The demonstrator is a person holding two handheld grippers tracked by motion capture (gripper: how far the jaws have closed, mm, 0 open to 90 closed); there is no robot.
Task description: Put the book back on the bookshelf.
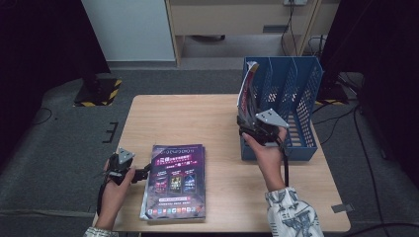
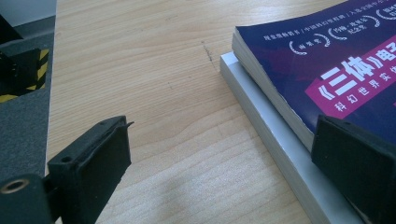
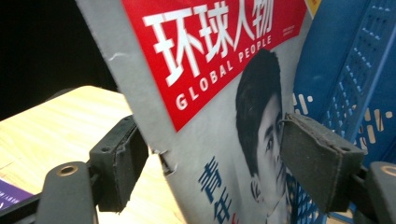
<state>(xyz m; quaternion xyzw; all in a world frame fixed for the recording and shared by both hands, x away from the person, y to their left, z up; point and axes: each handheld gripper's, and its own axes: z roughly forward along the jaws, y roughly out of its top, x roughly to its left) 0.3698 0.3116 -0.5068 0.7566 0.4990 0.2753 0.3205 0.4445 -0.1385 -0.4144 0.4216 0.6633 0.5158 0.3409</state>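
Pale woodgrain table (image 1: 222, 123). Blue perforated plastic file rack (image 1: 296, 98) just behind right gripper (image 1: 257, 129); glossy red-titled magazine (image 3: 210, 93) stands tilted between its spread jaws, pads clear. Left gripper (image 1: 141, 173) spread beside stacked purple-covered books (image 1: 175, 180), one jaw over the cover.

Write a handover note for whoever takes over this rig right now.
Right gripper: jaws open either side of the magazine, which stands in the blue rack's left slot; not clamped.
Left gripper: open, by the left edge of the book stack lying flat on the table.
Done: one magazine filed.
Left: back the right gripper off, then file the stack.
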